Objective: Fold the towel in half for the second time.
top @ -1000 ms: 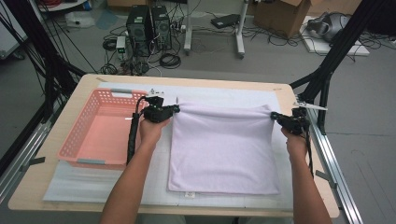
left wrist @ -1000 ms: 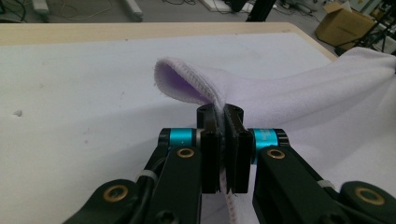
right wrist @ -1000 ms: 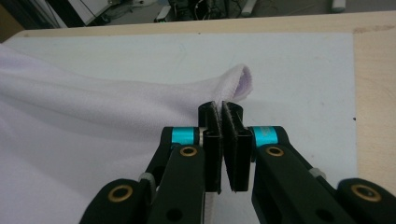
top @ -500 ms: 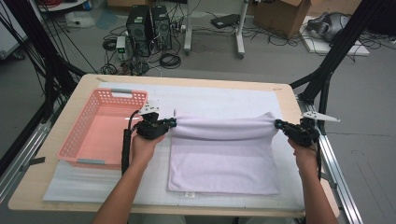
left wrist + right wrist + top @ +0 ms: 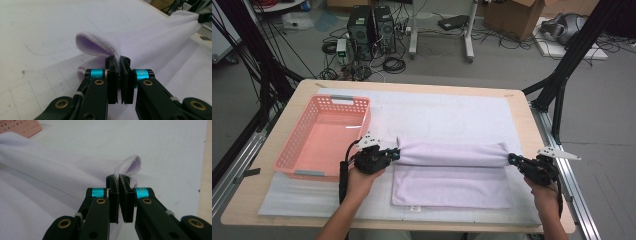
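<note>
Both grippers — left gripper [image 5: 393,154] and right gripper [image 5: 513,160] — pinch the far corners of the lilac towel [image 5: 452,175] and have drawn that edge toward the person since a second ago; the fold is about halfway over, on the bench [image 5: 277,207] beside the pink basket [image 5: 323,139].

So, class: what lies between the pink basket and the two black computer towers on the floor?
In the high view, bare white mat, table edge, then floor cables separate pink basket from towers.

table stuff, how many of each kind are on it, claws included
towel: 1
basket: 1
white mat: 1
claws: 2, left claw and right claw, each shut on a towel corner
total: 5
</note>
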A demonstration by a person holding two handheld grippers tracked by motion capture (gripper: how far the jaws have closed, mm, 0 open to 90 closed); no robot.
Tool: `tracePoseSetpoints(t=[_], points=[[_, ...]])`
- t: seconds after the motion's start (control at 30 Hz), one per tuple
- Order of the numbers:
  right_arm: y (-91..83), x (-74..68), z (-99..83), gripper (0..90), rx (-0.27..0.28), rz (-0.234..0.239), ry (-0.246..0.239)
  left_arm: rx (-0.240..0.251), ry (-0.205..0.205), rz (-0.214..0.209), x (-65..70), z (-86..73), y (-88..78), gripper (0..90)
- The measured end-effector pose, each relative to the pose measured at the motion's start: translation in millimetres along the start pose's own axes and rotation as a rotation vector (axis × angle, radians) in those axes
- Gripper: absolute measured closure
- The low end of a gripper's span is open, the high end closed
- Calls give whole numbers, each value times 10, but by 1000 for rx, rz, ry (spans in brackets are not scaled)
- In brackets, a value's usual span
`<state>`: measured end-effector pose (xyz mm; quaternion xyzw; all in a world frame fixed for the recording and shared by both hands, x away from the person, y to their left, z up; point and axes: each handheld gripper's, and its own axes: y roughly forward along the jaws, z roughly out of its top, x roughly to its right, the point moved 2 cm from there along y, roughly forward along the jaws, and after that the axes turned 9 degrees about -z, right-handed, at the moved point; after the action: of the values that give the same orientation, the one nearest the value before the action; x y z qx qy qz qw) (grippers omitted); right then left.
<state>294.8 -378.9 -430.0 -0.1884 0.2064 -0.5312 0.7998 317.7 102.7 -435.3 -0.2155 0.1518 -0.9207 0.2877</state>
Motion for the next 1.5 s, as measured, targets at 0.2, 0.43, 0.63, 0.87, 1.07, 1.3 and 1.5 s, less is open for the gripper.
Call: tracePoseSetpoints(t=[0.2, 0.43, 0.63, 0.87, 1.07, 1.3, 1.5], points=[[-25, -25, -123, 868, -43, -2, -15, -32, -19, -6, 10, -154, 20, 828], [25, 1, -19, 583, -54, -27, 33, 37, -42, 26, -115, 82, 38, 368], [283, -14, 363, 466, -83, -70, -16, 11, -77, 21, -256, 246, 223, 376], [612, 29, 435, 665, -245, -49, -27, -97, -81, -24, -266, 137, 375, 725], [413, -24, 353, 856, -180, -3, -92, -34, -46, -39, -169, 120, 200, 822], [-6, -145, 146, 855, -35, 14, -111, 54, 67, -56, 105, -45, -55, 806], [-238, -248, -87, 849, -3, 29, -105, 74, 80, -77, 262, -223, -192, 792]])
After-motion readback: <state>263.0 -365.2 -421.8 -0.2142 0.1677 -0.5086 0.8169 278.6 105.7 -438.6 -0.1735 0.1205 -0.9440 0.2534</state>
